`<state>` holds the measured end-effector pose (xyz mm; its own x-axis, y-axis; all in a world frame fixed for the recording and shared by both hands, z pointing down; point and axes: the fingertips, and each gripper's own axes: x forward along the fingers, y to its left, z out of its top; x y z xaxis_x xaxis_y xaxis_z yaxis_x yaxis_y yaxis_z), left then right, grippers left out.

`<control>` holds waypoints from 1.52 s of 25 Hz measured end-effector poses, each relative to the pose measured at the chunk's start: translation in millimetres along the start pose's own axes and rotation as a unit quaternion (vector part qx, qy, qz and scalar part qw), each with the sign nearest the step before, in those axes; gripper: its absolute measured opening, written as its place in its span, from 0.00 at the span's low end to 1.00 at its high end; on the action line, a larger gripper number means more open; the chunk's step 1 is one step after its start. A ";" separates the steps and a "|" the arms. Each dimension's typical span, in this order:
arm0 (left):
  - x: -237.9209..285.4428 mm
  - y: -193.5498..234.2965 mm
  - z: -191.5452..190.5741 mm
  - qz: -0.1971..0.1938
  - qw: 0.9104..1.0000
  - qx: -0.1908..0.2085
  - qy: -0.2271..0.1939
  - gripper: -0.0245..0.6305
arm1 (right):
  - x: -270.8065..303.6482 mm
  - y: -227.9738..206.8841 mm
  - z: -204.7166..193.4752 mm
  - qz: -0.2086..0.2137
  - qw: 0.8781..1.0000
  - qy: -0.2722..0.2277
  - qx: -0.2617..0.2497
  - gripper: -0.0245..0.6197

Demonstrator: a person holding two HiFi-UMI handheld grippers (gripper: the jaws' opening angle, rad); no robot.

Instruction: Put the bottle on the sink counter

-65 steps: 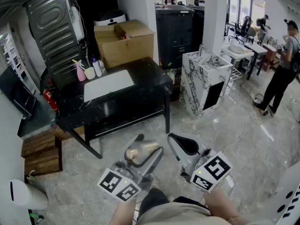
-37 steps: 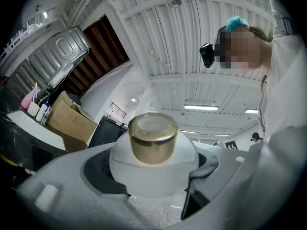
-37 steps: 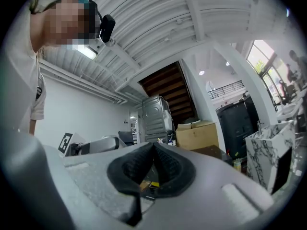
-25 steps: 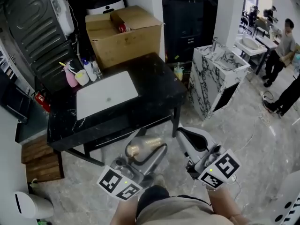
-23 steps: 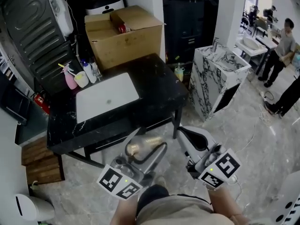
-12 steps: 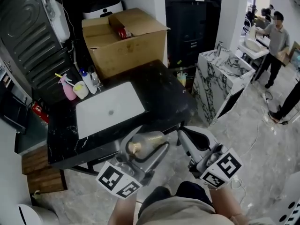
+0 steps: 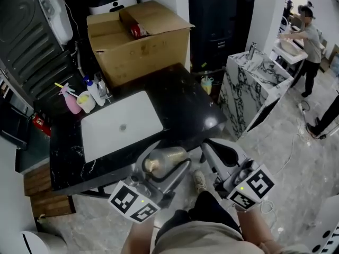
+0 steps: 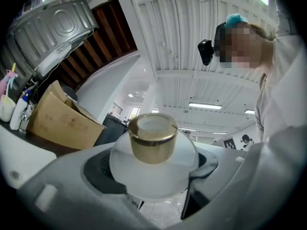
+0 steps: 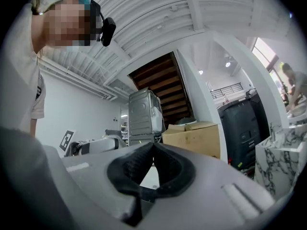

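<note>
A frosted bottle [image 7: 168,156] with a gold cap [image 7: 151,165] lies sideways in my left gripper [image 7: 163,164], which is shut on it. In the left gripper view the gold cap [image 8: 152,138] points at the camera and the white body [image 8: 154,172] fills the space between the jaws. The bottle hangs just over the near edge of the black sink counter [image 7: 180,97], in front of its white basin [image 7: 121,125]. My right gripper [image 7: 214,148] is beside it on the right, shut and holding nothing. In the right gripper view its pads [image 9: 154,163] meet.
A cardboard box [image 7: 139,38] stands at the counter's back. A pink spray bottle [image 7: 69,97] and small containers [image 7: 91,93] sit at the back left corner. A marble vanity [image 7: 253,86] stands to the right, and a person [image 7: 309,36] further off. A wooden pallet [image 7: 43,187] lies at the left.
The counter has come closer and now lies right under the grippers. The left gripper still holds the bottle and the right gripper stays shut beside it.
</note>
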<state>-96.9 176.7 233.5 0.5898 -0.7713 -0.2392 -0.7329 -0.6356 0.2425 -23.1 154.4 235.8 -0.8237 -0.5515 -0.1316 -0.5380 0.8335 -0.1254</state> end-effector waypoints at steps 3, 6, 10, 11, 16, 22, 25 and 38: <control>17.6 20.6 0.2 0.010 1.000 -0.002 -0.001 0.57 | 16.7 -21.0 -1.6 0.004 1.000 0.001 0.002 0.04; 40.0 38.9 -2.2 0.014 1.000 0.002 0.003 0.57 | 35.6 -47.3 -3.4 0.011 1.000 0.001 0.005 0.04; 74.3 65.8 -5.6 0.028 1.000 0.006 0.008 0.57 | 61.8 -83.7 -5.4 0.028 1.000 0.006 0.008 0.04; 83.4 72.4 -5.0 0.032 0.999 0.004 0.006 0.57 | 67.7 -94.2 -4.3 0.031 0.999 0.007 0.009 0.04; 129.5 102.3 -6.7 0.048 0.999 0.004 0.005 0.57 | 93.9 -146.3 6.2 0.039 0.999 0.006 0.007 0.04; 184.8 129.0 -12.3 0.062 0.998 0.005 -0.001 0.57 | 114.4 -194.4 8.0 0.061 0.998 0.013 0.006 0.04; 207.1 139.0 -14.6 0.068 0.998 0.008 -0.006 0.57 | 122.8 -217.5 9.2 0.071 0.997 0.015 0.005 0.04; 263.3 161.6 -29.4 0.086 0.996 0.011 -0.001 0.57 | 131.7 -275.4 10.5 0.083 0.996 0.015 0.012 0.04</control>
<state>-50.1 -130.0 237.3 0.4549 -0.8682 -0.1982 -0.8297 -0.4941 0.2598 18.4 -148.1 242.7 -0.9063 -0.4041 -0.1236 -0.3895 0.9122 -0.1269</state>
